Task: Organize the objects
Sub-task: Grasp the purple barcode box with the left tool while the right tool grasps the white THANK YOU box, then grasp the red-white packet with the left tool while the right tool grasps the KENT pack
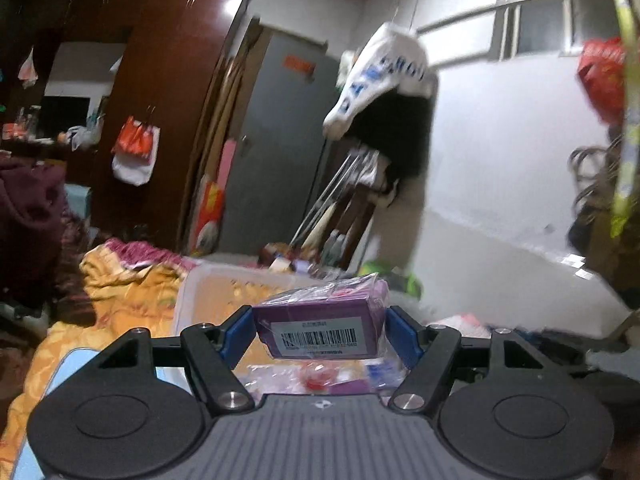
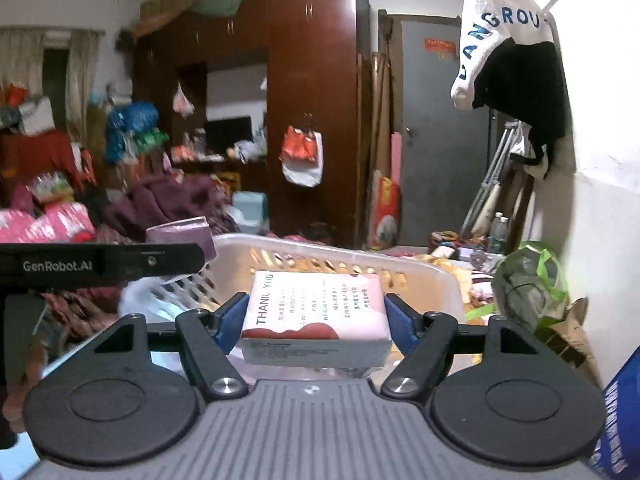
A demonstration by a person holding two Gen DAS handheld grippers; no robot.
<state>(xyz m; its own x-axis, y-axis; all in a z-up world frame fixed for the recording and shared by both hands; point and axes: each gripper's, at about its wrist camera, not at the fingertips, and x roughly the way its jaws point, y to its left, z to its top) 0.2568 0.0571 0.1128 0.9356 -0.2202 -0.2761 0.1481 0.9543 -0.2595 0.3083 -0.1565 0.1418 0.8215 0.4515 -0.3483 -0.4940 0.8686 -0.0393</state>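
Observation:
My left gripper (image 1: 320, 330) is shut on a purple box (image 1: 320, 328) with a barcode label, wrapped in clear plastic, held above a white plastic basket (image 1: 208, 276). My right gripper (image 2: 316, 318) is shut on a pink and white box (image 2: 316, 316) printed "THANK YOU", held just above the near side of the same slotted basket (image 2: 436, 276). The left gripper (image 2: 172, 256) also shows in the right wrist view at the left, still holding the purple box (image 2: 180, 234) over the basket's left rim.
An orange patterned blanket (image 1: 120, 292) lies under the basket. Small packets (image 1: 316, 376) lie below the left gripper. A green-taped bundle (image 2: 528, 280) sits at the right by the white wall. A dark wardrobe (image 2: 312, 100) and grey door (image 2: 436, 140) stand behind.

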